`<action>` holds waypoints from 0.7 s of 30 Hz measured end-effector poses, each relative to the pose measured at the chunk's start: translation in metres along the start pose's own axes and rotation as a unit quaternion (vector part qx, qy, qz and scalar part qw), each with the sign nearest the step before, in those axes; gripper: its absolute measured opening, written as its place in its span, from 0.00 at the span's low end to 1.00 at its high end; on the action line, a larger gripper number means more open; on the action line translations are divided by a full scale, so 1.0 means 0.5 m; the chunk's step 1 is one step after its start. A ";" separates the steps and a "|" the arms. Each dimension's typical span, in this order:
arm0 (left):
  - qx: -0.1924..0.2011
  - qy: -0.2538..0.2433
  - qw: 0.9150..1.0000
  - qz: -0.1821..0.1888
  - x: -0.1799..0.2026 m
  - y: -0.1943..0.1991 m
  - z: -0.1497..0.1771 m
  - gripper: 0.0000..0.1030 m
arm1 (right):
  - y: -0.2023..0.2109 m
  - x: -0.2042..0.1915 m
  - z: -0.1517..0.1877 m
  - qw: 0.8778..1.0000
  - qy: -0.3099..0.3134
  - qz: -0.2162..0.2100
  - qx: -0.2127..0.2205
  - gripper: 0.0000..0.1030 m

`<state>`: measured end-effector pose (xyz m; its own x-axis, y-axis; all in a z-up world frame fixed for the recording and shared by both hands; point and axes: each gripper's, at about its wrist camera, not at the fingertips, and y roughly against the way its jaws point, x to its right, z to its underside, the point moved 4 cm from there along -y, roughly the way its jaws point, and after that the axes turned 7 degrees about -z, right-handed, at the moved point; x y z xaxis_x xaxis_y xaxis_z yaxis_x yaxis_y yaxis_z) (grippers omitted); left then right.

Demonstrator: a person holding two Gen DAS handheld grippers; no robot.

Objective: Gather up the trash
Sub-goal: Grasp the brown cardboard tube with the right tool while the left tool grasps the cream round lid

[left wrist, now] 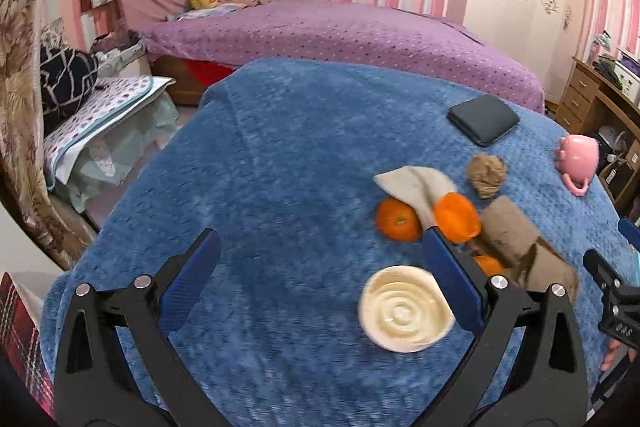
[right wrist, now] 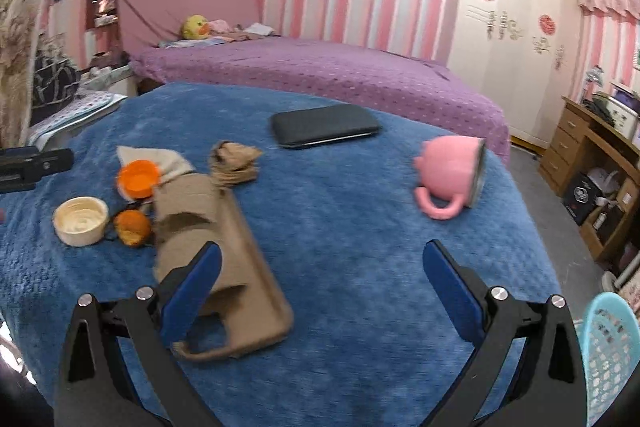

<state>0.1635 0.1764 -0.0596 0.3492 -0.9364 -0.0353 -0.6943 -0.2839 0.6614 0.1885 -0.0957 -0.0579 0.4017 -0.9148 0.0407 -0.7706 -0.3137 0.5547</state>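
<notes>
The left gripper (left wrist: 320,275) is found with its blue-padded fingers (left wrist: 192,279) spread wide and nothing between them. The right gripper (right wrist: 320,279) is likewise released and empty, its left finger (right wrist: 192,291) lying in front of the flattened brown cardboard sleeve (right wrist: 224,259) without a grip being taken.

From the left wrist view, the shallow cream round lid (left wrist: 404,309) is seen just inside the right-hand finger, at about 4 o'clock of the gap. Beyond it, toward 1 o'clock, a whole orange fruit (left wrist: 398,219), an orange plastic cap (left wrist: 458,217), a beige scrap of paper (left wrist: 416,183) and a crumpled brown paper ball (left wrist: 486,173) are clustered close together. A dark flat wallet-like case (left wrist: 482,119) and a pink mug lying on its side (left wrist: 578,157) are set farther off, at 1 to 2 o'clock. All rest on the counter under a blue textured blanket (left wrist: 280,167).

A pale blue perforated plastic basket (right wrist: 608,347) is visible at 4 o'clock in the right wrist view, beyond the counter edge; it is judged to be the receptacle.

The step in hand is judged to be an approach, no item yet collected. The next move would call for one gripper to be lowered over a single piece of litter, closed, and carried to the basket. Care would be needed to separate trash from the fruit, case and mug.
</notes>
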 end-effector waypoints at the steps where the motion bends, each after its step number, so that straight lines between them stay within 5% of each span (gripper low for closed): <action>1: -0.004 0.003 1.000 -0.002 -0.007 -0.005 0.002 0.95 | -0.002 -0.006 0.002 1.000 0.001 -0.006 -0.001 0.95; 10: -0.017 -0.003 1.000 0.000 -0.005 -0.010 0.017 0.95 | -0.036 -0.057 0.013 0.999 0.021 -0.037 -0.028 0.94; 16: -0.024 -0.009 1.000 0.000 -0.004 -0.013 0.024 0.95 | -0.070 -0.073 0.026 0.995 0.030 -0.067 -0.067 0.70; 21: -0.041 0.008 0.999 0.020 -0.004 -0.022 0.030 0.95 | -0.084 -0.086 0.031 0.992 0.039 -0.085 -0.079 0.59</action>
<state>0.1608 0.1782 -0.0781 0.3320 -0.9433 0.0042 -0.6549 -0.2273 0.7208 0.1956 -0.0470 -0.0960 0.5614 -0.8275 -0.0043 -0.6033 -0.4129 0.6823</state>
